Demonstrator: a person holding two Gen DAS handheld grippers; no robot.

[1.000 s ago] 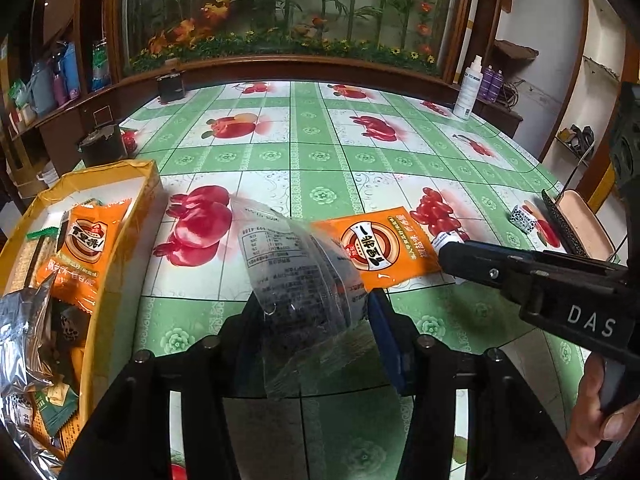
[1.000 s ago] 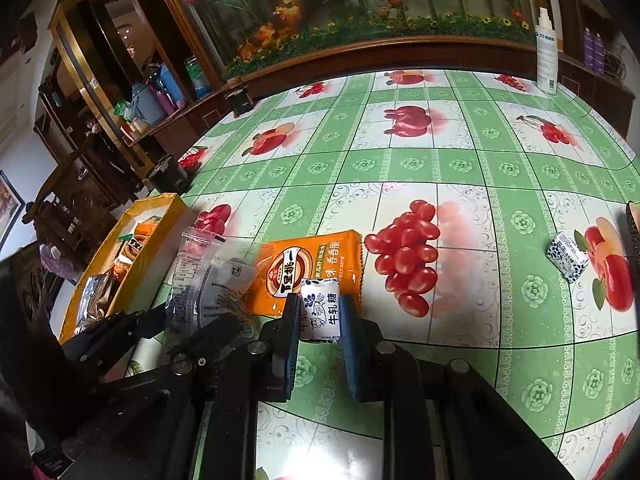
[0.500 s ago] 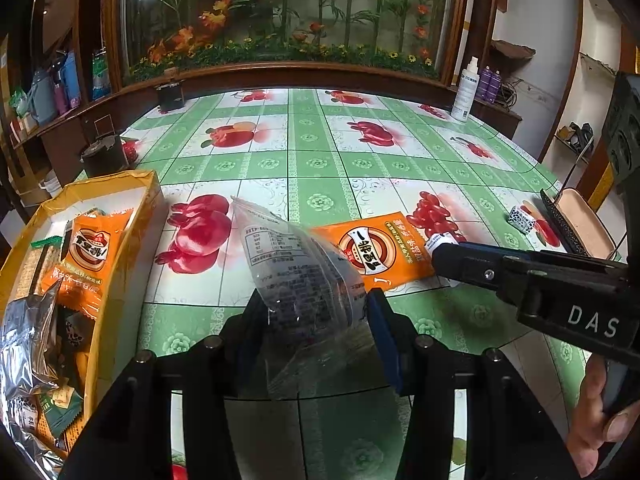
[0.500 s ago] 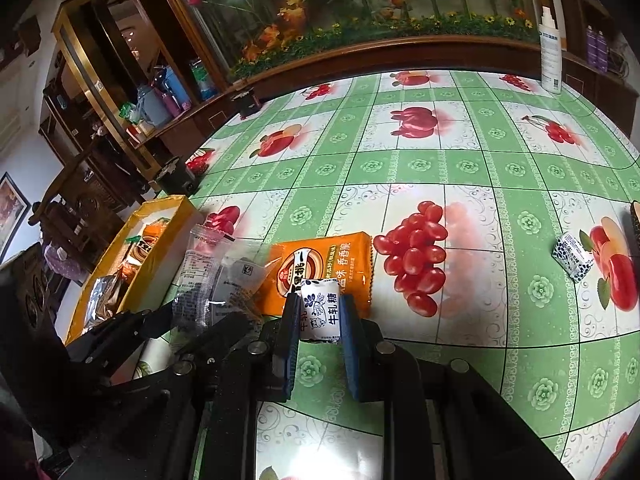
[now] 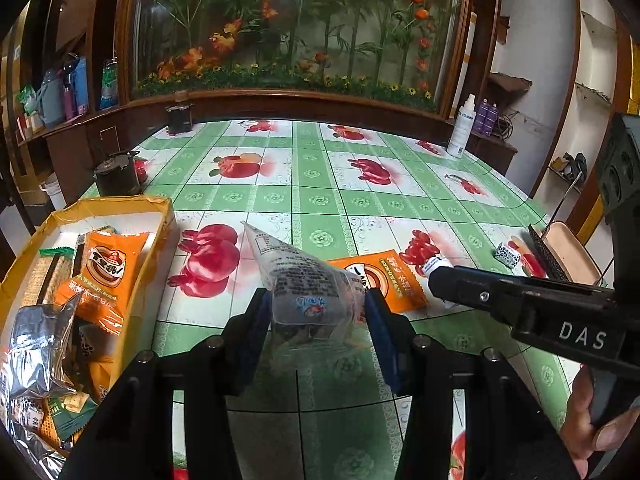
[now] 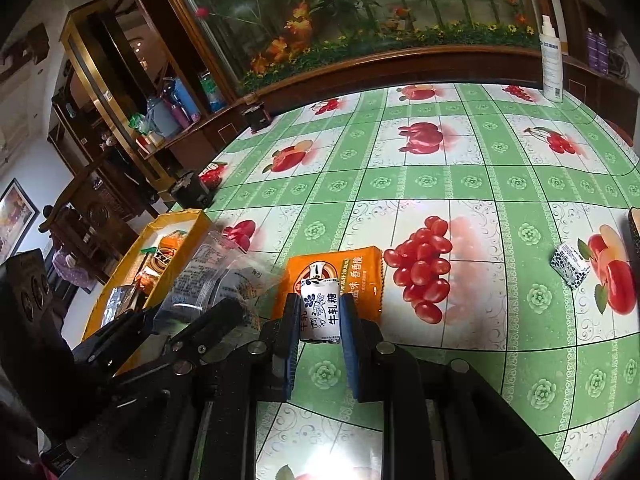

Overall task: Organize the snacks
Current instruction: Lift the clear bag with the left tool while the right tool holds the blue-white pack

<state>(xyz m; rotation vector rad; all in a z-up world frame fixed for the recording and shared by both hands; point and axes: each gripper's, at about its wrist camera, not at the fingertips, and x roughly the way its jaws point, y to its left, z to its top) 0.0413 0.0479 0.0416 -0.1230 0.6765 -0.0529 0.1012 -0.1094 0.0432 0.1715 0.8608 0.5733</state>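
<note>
My left claw (image 5: 316, 320) clamped on clear snack bag (image 5: 304, 280), bag tip raised above desk (image 5: 320, 200), just right of yellow box (image 5: 160, 232) holding other snacks. My right claw (image 6: 320, 316) clamped on small white candy (image 6: 320, 312), held over near edge of orange packet (image 6: 352, 276) lying flat on desk. Second small candy (image 6: 570, 262) lies well apart, far right by peach print.

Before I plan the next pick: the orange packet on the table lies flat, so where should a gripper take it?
Grip the orange packet by its crimped right edge, coming from the grape-print side: it lies flat, and that edge is bare tablecloth side.
</note>
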